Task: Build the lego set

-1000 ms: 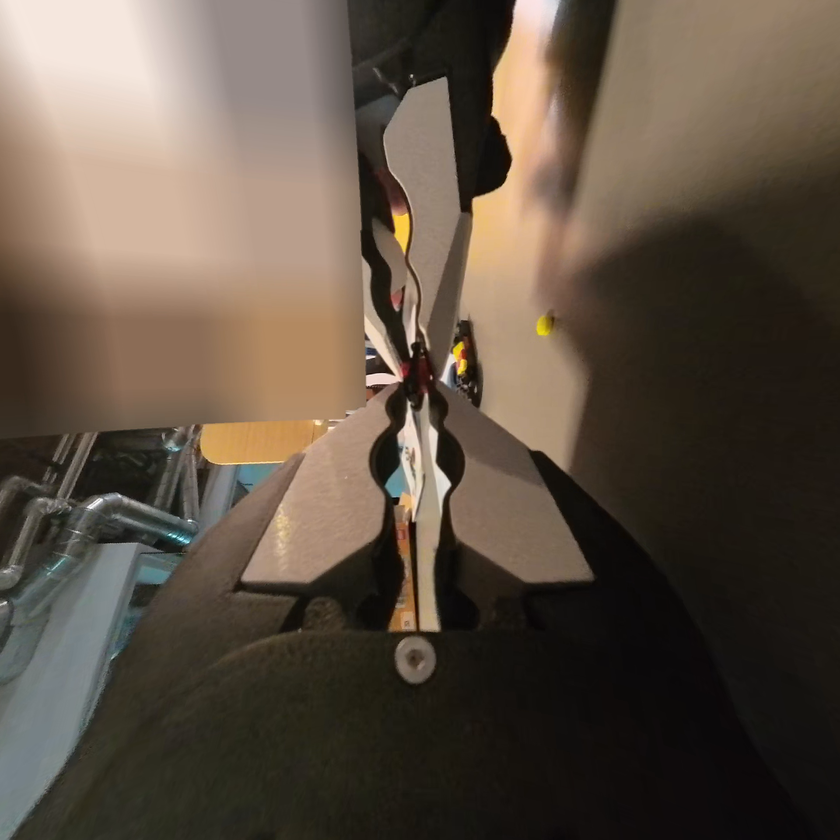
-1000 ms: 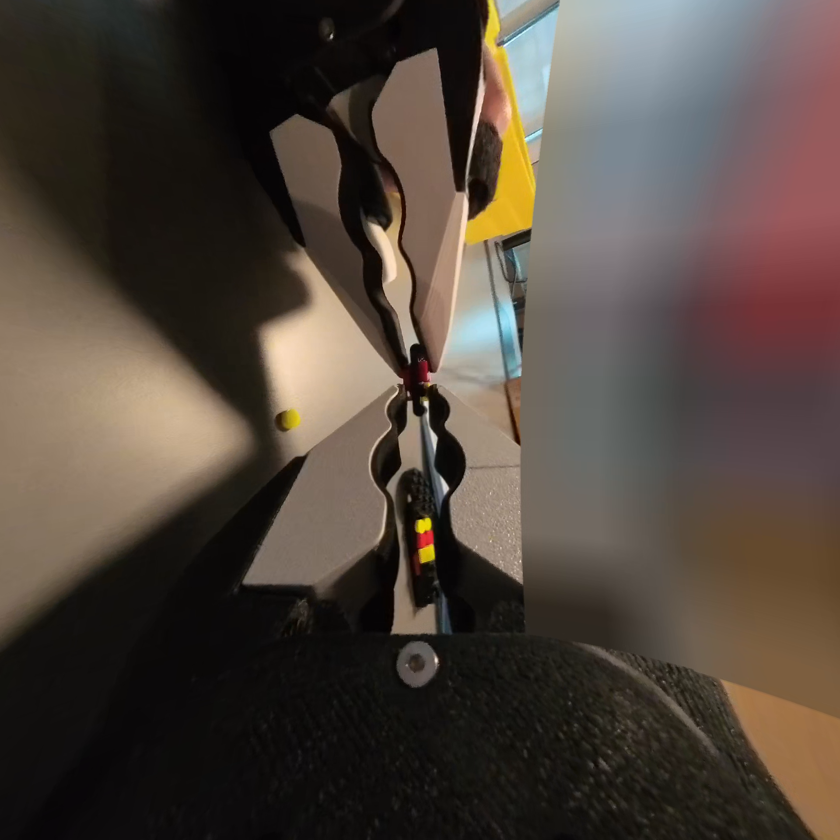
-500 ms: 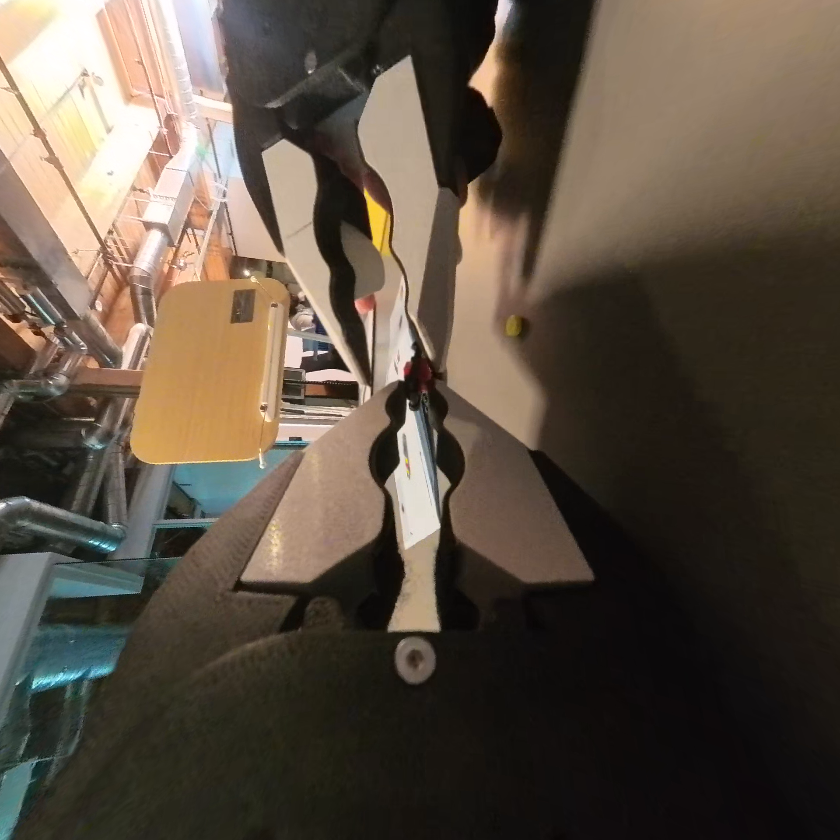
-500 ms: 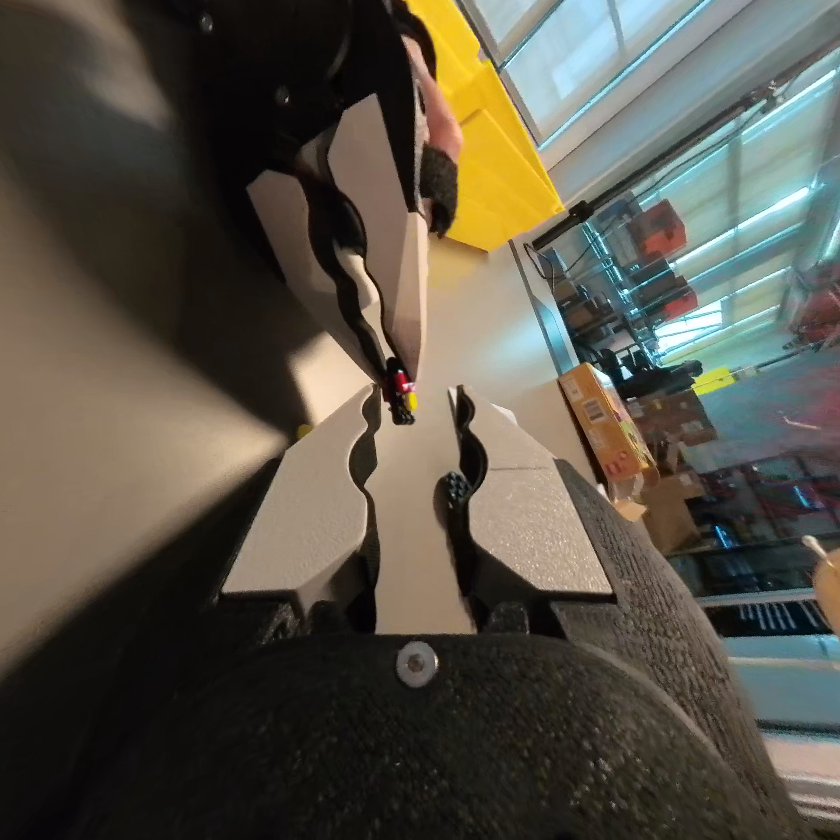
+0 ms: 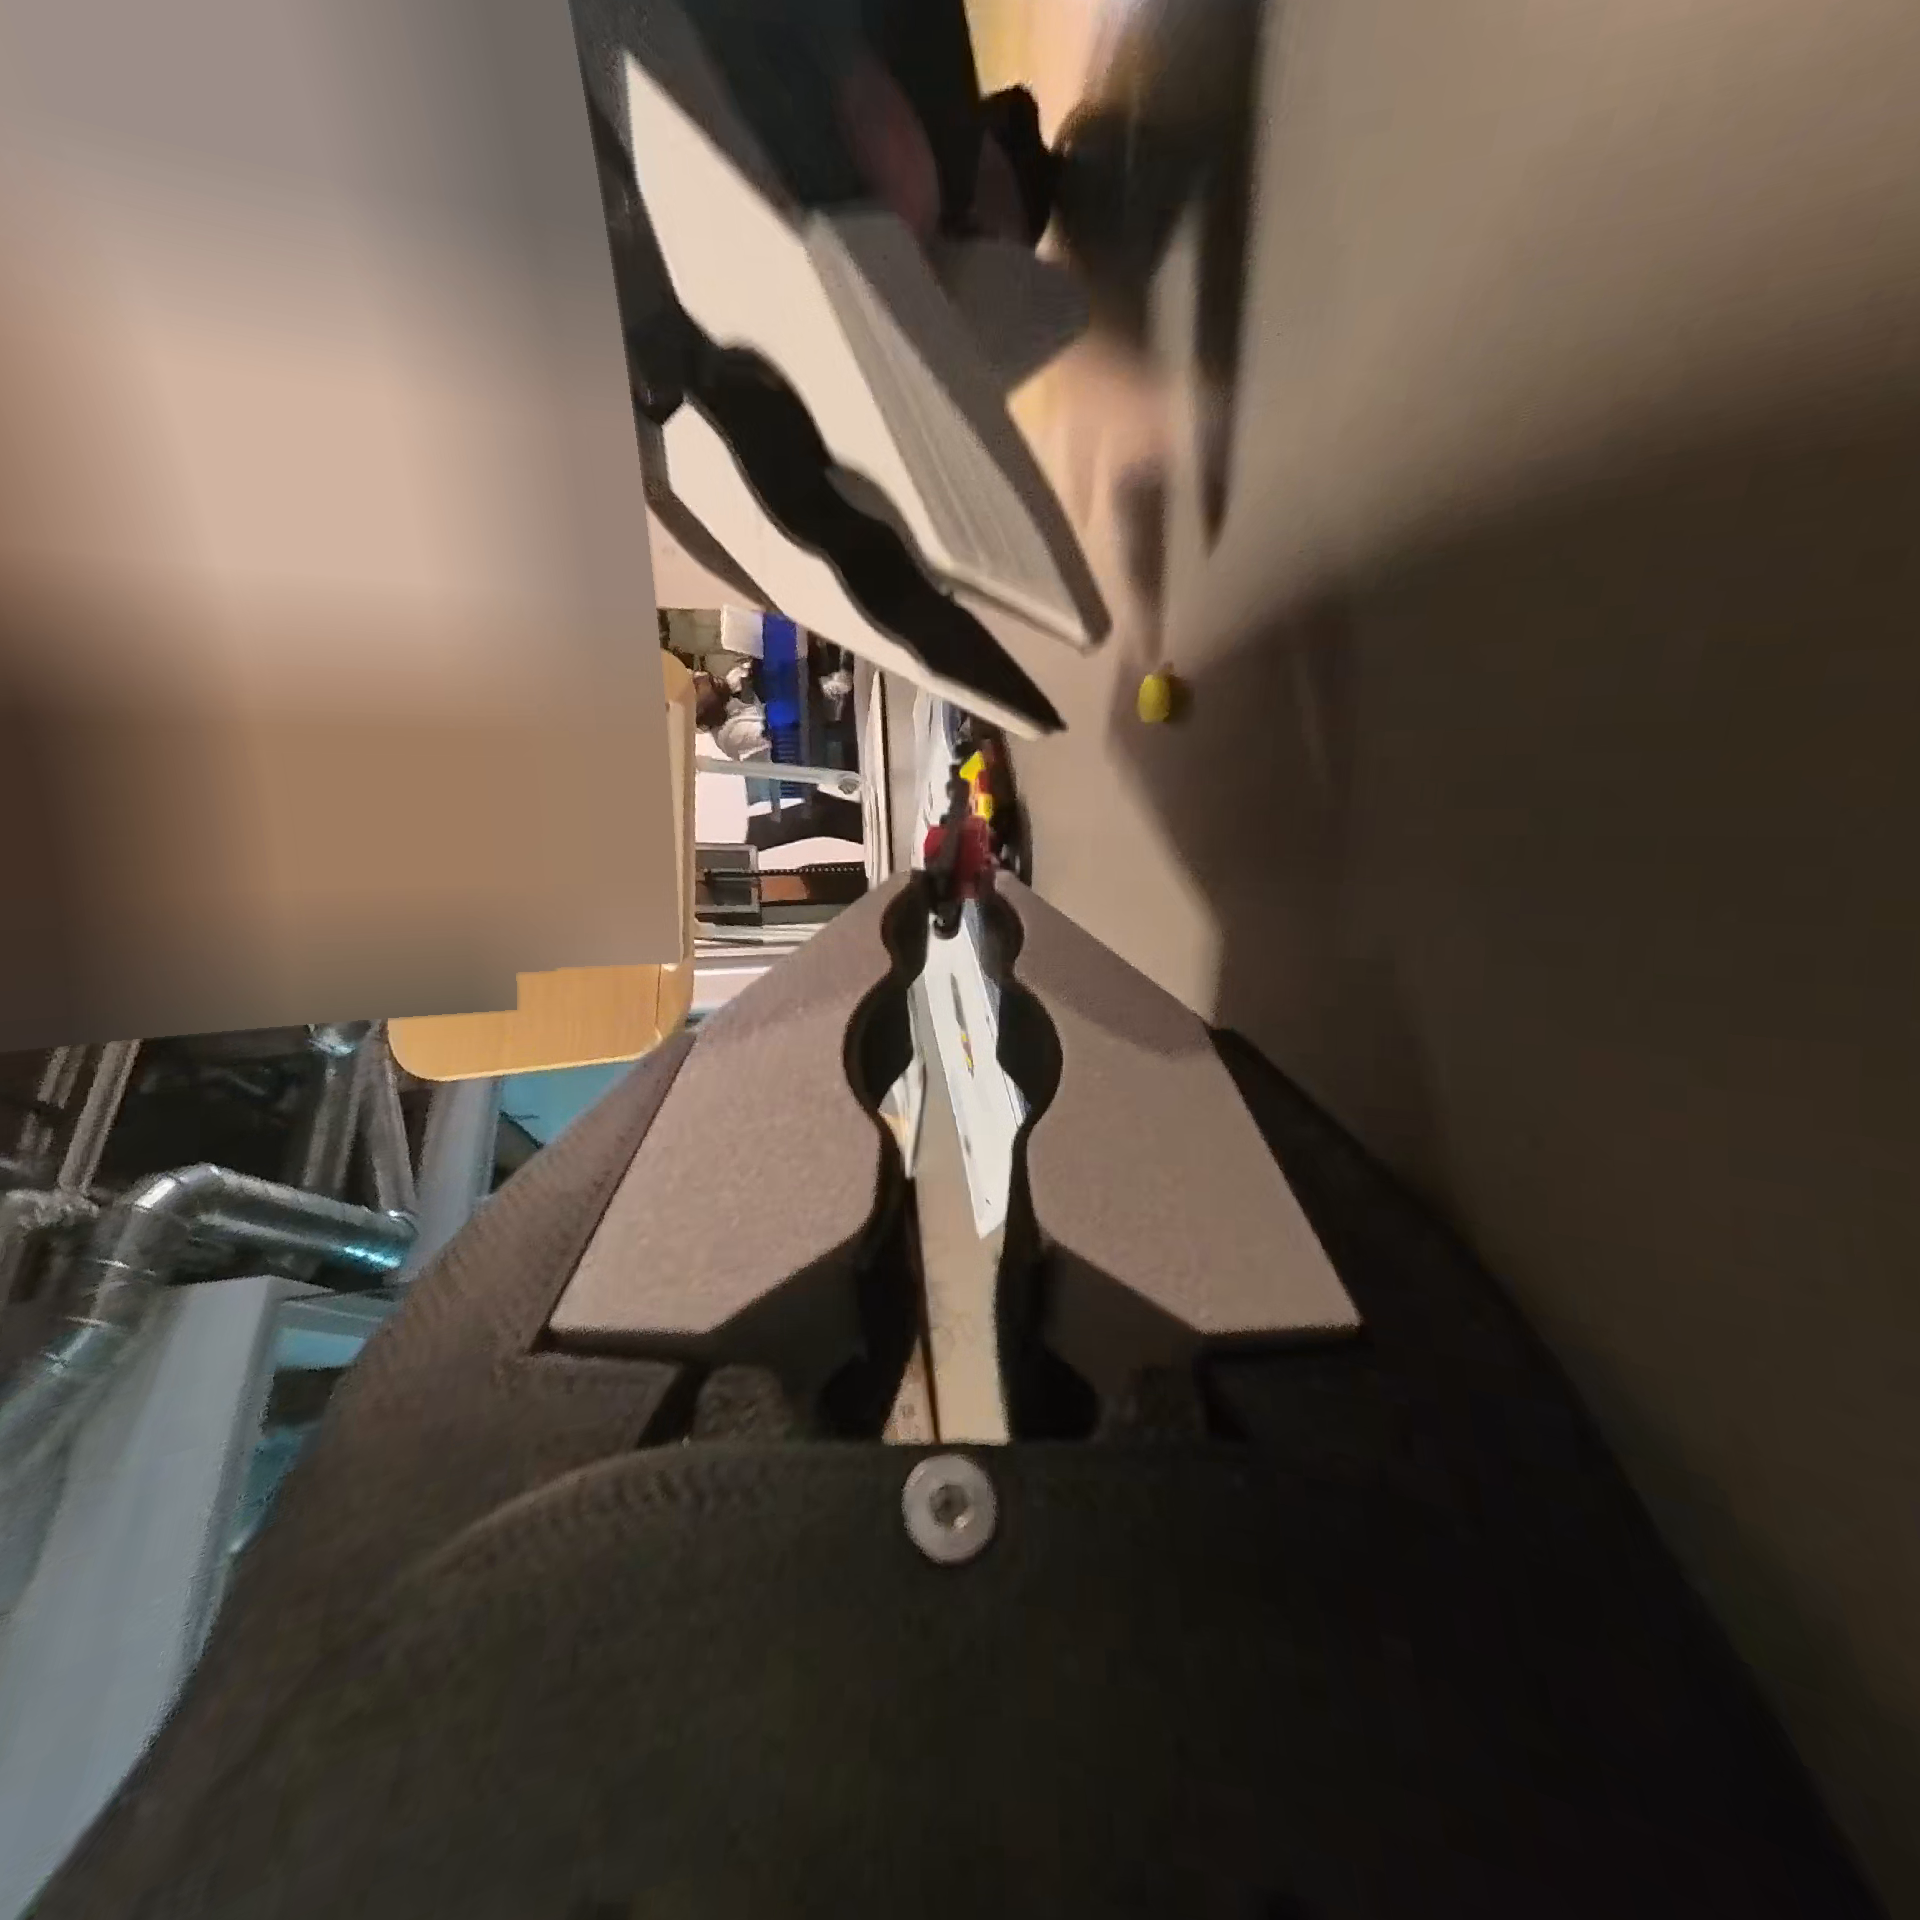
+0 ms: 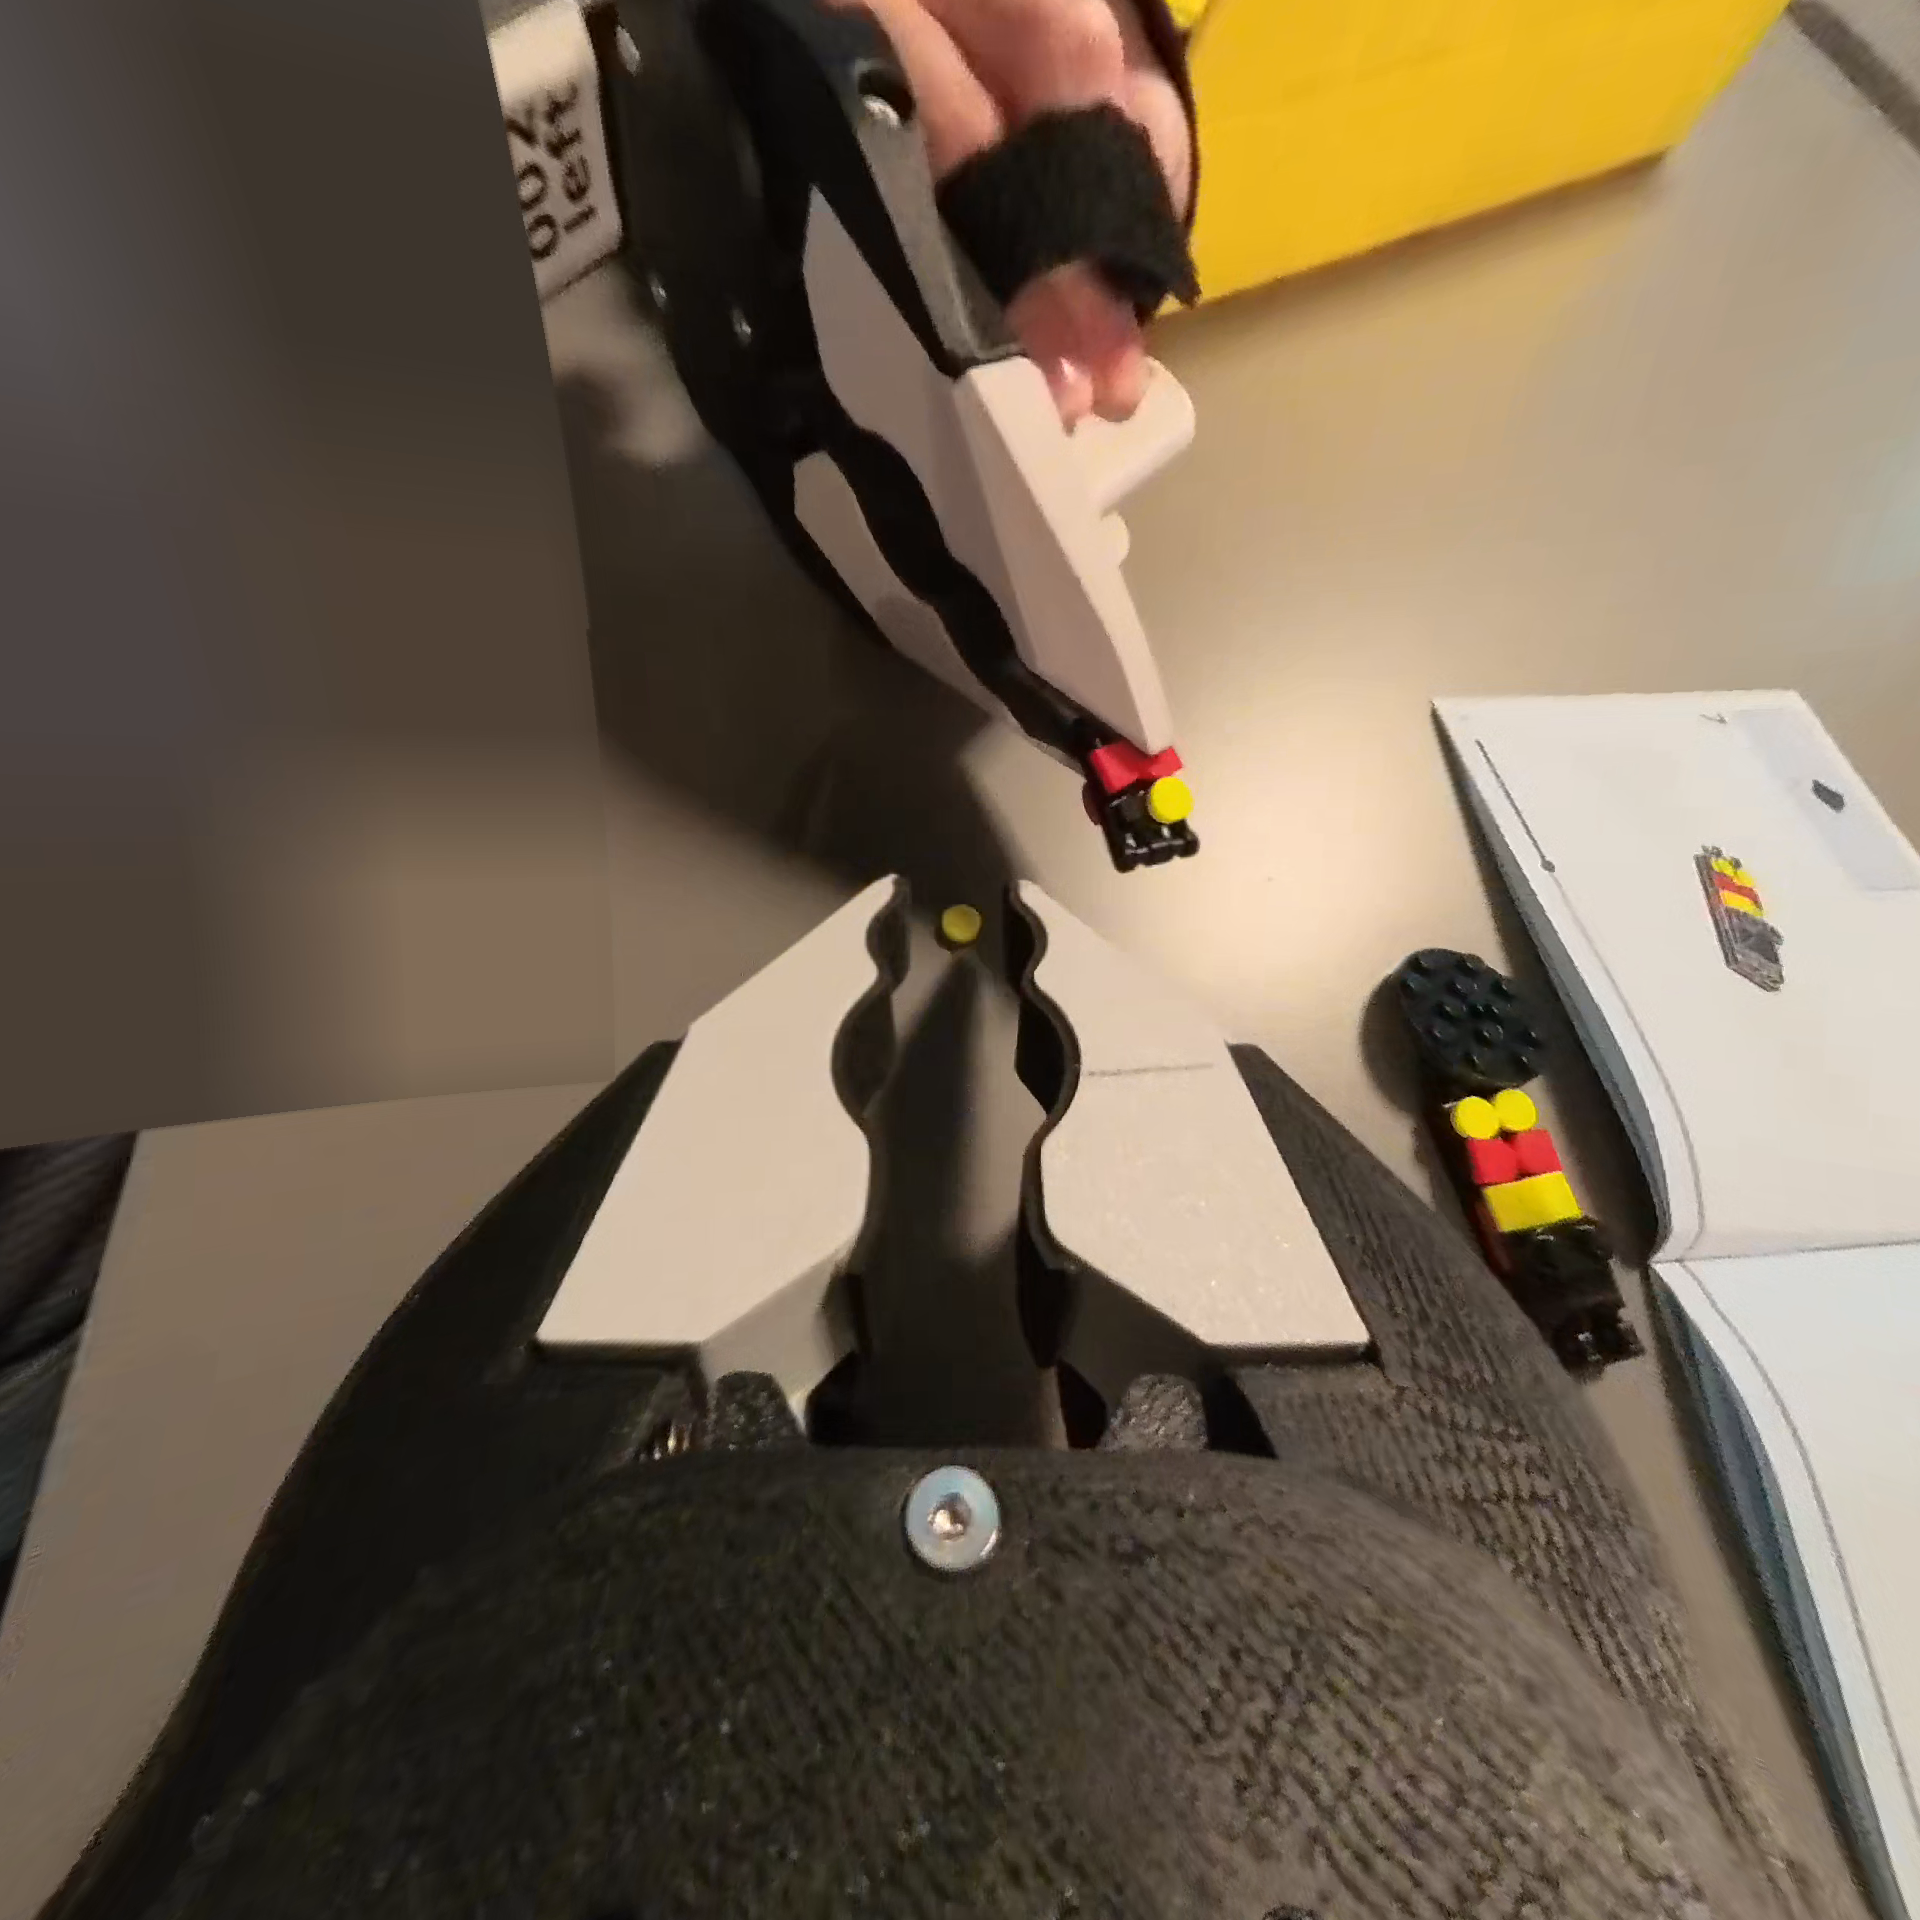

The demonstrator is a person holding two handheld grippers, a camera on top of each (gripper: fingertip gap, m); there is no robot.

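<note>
Left gripper (image 6: 1127, 764), grey two-finger tool held by a person's hand (image 6: 1049, 177) in a black fingerless glove: fingers pressed together on a small red, black and yellow brick sub-assembly (image 6: 1138, 805), held above the grey tabletop (image 6: 1455, 499). In the left wrist view the same sub-assembly (image 5: 961, 847) sits at the fingertips of that gripper (image 5: 954, 896); motion blur makes its contact faces hard to judge.

Right gripper (image 6: 956, 899): fingers spread apart, holding nothing. A loose small round yellow stud (image 6: 959, 923) lies on the tabletop and appears in the gap between its fingertips. In the left wrist view this gripper (image 5: 1049, 681) appears blurred, near the same stud (image 5: 1158, 696).

A long black brick model with a studded round end and red and yellow bricks on top (image 6: 1501, 1153) lies flat on the tabletop, just beside an open white instruction booklet (image 6: 1714, 1039). A yellow plastic bin (image 6: 1455, 114) stands at the far side.
</note>
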